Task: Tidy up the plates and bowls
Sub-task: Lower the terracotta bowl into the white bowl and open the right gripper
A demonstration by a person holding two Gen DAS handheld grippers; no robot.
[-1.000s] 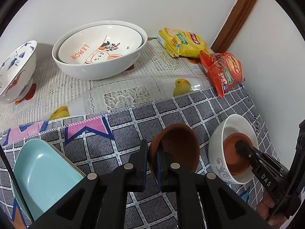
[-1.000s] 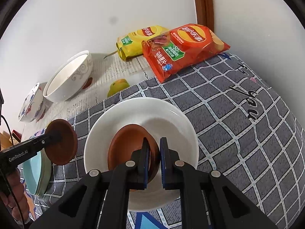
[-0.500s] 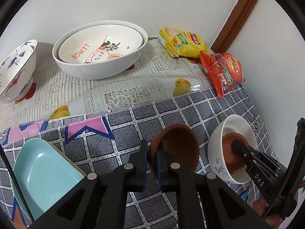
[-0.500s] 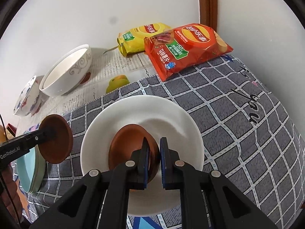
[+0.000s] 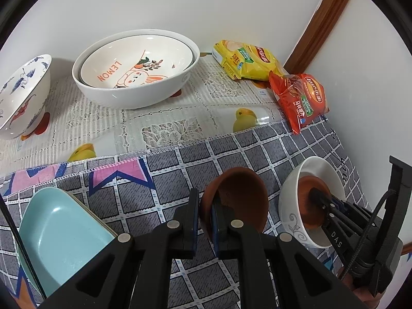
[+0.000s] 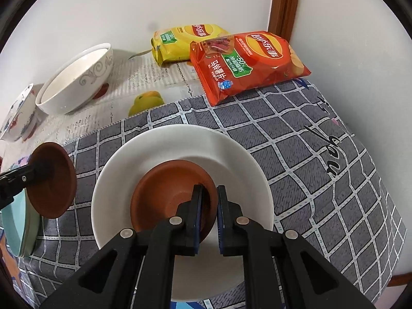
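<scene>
While the right gripper (image 6: 208, 206) clamps the rim of a brown bowl (image 6: 167, 193) nested inside the white bowl (image 6: 239, 159) on the worktop's (image 6: 322, 154) near right, the left gripper (image 5: 204, 212) pinches a second brown bowl (image 5: 242, 195), tilted, above open checked cloth just left of it.

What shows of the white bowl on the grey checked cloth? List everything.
The white bowl is glossy and looks ceramic, with a wide round rim and a plain inside. The left wrist view shows grey swirls on its outer wall. It stands upright on the grey checked cloth. A small brown bowl sits inside it, and the right gripper reaches in, closed on that bowl's rim. The left gripper holds the other brown bowl beside it, apart.
</scene>
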